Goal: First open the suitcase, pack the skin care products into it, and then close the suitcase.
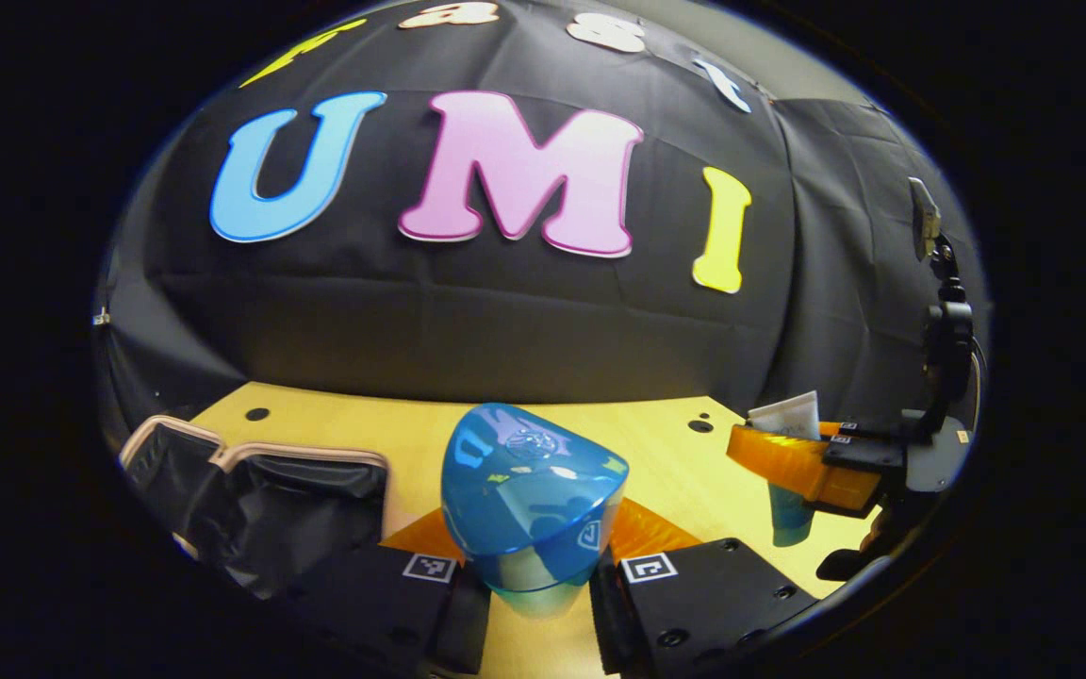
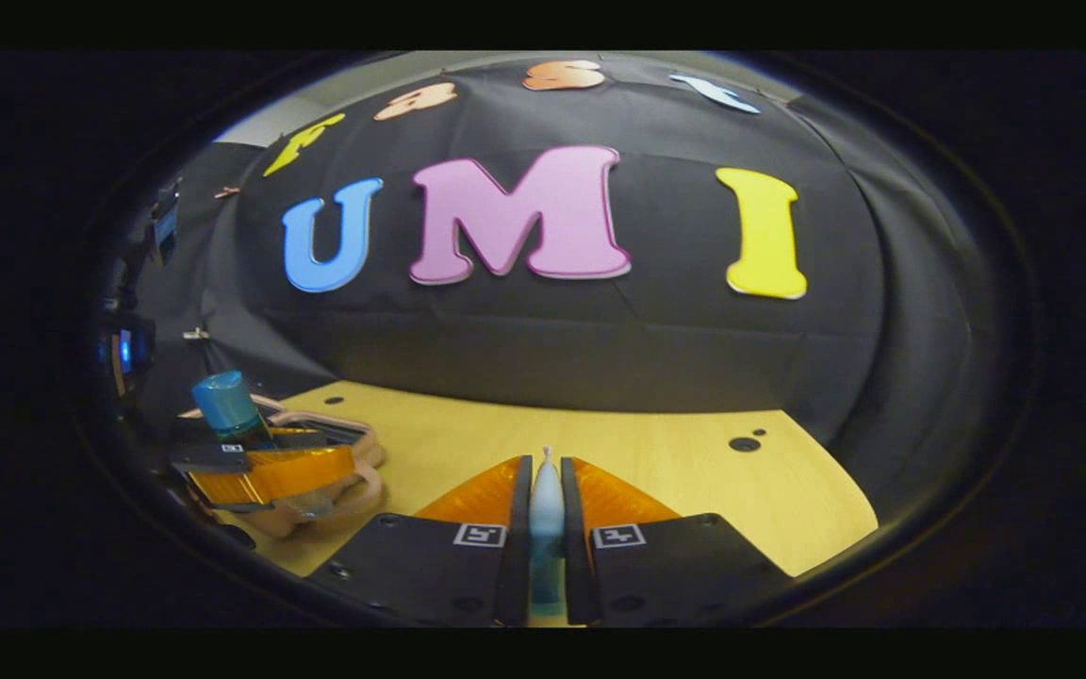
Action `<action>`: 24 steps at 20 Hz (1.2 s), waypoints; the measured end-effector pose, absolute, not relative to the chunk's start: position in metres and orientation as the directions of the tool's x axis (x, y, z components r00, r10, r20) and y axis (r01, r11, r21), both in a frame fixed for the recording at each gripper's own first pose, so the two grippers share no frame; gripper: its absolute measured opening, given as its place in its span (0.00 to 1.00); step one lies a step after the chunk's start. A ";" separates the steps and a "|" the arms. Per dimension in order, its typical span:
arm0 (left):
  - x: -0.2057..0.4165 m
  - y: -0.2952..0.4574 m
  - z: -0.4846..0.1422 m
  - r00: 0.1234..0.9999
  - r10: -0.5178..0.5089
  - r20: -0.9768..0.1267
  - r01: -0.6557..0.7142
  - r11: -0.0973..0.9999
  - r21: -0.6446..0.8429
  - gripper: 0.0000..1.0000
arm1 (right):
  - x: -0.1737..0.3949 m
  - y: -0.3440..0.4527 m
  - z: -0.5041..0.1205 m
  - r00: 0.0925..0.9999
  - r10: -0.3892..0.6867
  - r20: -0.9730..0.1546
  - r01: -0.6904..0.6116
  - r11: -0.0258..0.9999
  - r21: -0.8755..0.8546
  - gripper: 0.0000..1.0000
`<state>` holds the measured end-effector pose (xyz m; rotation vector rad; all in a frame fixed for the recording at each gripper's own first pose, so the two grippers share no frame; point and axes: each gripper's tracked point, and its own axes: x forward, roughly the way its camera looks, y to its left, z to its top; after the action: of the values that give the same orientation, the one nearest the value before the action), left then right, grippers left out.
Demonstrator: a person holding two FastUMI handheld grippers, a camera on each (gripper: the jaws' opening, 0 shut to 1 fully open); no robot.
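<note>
Suitcase (image 1: 251,500): lies open at the left of the wooden tabletop (image 1: 675,471) in the left gripper view, pale trim around a dark lining; nothing can be made out inside it. In the right gripper view its pinkish edge (image 2: 354,471) shows under and behind the other hand-held gripper.

Left hand-held gripper (image 1: 529,575): fingers pinch a bottle with a shiny blue cap (image 1: 529,490), one finger on each side of it just under the cap. The bottle stands upright between them, lifted off the tabletop, just right of the suitcase. In the right gripper view this hand-held gripper (image 2: 260,471) shows far left, the blue-capped bottle (image 2: 227,405) sticking up from it over the suitcase's edge.

Right hand-held gripper (image 2: 543,528): fingers pressed nearly together on a thin tube (image 2: 546,509), pale at the crimped end and blue-green lower down, seen edge-on in the narrow gap. It is held above bare tabletop, well apart from the suitcase. In the left gripper view this hand-held gripper (image 1: 816,462) sits at the right edge, pointing left, the tube's white flat end (image 1: 786,415) rising above the fingers and its blue end hanging below.

Pose: both level, facing the booth wall.
</note>
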<state>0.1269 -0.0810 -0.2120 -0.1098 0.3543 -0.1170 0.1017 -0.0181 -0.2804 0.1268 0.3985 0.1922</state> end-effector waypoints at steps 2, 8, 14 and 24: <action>0.117 -0.033 -0.204 0.929 -0.056 -0.365 0.020 0.995 -0.103 0.48 | 0.107 0.014 -0.251 0.909 0.259 -0.325 -0.208 0.961 0.184 0.14; 0.103 0.101 -0.254 0.825 0.091 -0.558 -0.108 0.994 0.002 0.49 | 0.112 0.114 -0.212 0.885 0.393 -0.250 -0.339 0.911 0.234 0.14; 0.093 0.121 -0.350 0.564 0.010 -0.825 -0.077 0.996 -0.041 0.46 | 0.106 0.187 -0.221 0.839 0.476 -0.263 -0.405 0.870 0.282 0.18; 0.111 0.136 -0.369 0.455 0.077 -0.887 -0.032 0.997 0.069 0.62 | 0.104 0.206 -0.239 0.820 0.483 -0.308 -0.390 0.864 0.319 0.23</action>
<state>0.1111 0.1362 -0.3692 0.0446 1.0966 0.0673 0.1036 0.2060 -0.2387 0.2478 0.3915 0.4699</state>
